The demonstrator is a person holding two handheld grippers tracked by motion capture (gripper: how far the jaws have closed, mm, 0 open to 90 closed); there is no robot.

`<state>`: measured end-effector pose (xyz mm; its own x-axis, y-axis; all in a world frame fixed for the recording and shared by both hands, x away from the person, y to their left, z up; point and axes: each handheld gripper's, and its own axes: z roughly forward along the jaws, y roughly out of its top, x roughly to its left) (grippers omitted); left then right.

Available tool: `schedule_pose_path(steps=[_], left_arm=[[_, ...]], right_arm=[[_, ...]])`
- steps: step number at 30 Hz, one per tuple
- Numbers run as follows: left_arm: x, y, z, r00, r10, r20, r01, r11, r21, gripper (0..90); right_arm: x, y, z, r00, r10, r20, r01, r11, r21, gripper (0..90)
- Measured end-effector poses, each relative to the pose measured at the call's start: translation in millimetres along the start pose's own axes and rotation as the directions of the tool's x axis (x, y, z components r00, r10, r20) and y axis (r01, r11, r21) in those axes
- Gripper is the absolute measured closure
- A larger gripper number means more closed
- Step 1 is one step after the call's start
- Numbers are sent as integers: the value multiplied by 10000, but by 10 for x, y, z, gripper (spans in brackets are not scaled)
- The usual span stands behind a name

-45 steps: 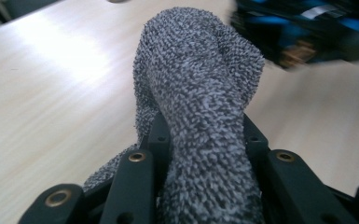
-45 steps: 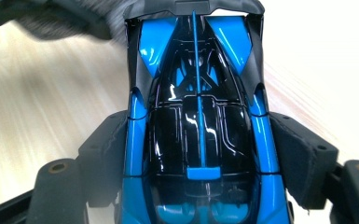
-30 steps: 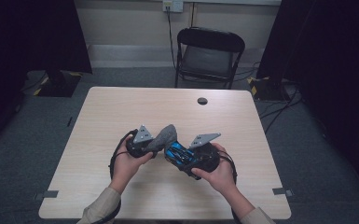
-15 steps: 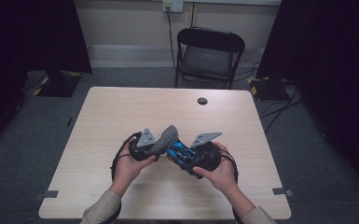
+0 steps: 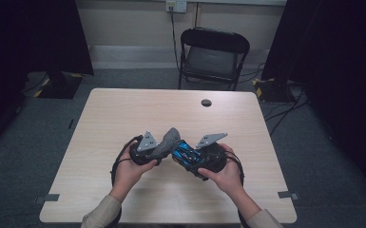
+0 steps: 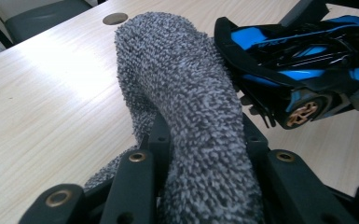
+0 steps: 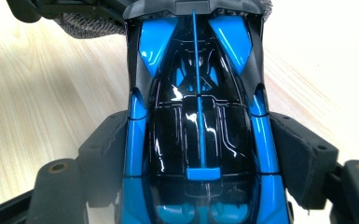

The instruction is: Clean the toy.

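Over the near middle of the table, my left gripper (image 5: 158, 151) is shut on a grey fuzzy cloth (image 5: 167, 142). In the left gripper view the cloth (image 6: 191, 107) bulges up between the two black jaws and presses against the end of a blue and black toy car (image 6: 303, 60). My right gripper (image 5: 190, 159) is shut on that toy car (image 5: 186, 153), its pads clamping both flanks of the car (image 7: 198, 121) in the right gripper view. The cloth (image 7: 81, 25) peeks out beyond the car's far end there.
The light wooden table (image 5: 123, 114) has a small round dark grommet (image 5: 206, 102) near its far edge. A black folding chair (image 5: 212, 54) stands behind the table. Dark curtains flank both sides of the room.
Both hands have drifted slightly, staying close together; the cloth keeps touching the car's end. Both grips are unchanged.
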<state>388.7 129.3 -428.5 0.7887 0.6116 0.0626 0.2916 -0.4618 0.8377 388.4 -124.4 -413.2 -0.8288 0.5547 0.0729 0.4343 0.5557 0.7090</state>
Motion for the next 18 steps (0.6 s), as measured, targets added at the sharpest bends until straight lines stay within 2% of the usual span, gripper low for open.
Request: schedule_pose_path(steps=[7, 18], left_arm=[[-17, 5, -48, 10000, 64, 6, -64, 10000, -41, 665], [-19, -37, -133, 9999, -61, 104, 63, 9998, -191, 667]], right_arm=[[-25, -13, -3, 9999, 107, 74, -107, 9999, 32, 262], [-111, -43, -36, 9987, 389, 316, -392, 9992, 72, 262]])
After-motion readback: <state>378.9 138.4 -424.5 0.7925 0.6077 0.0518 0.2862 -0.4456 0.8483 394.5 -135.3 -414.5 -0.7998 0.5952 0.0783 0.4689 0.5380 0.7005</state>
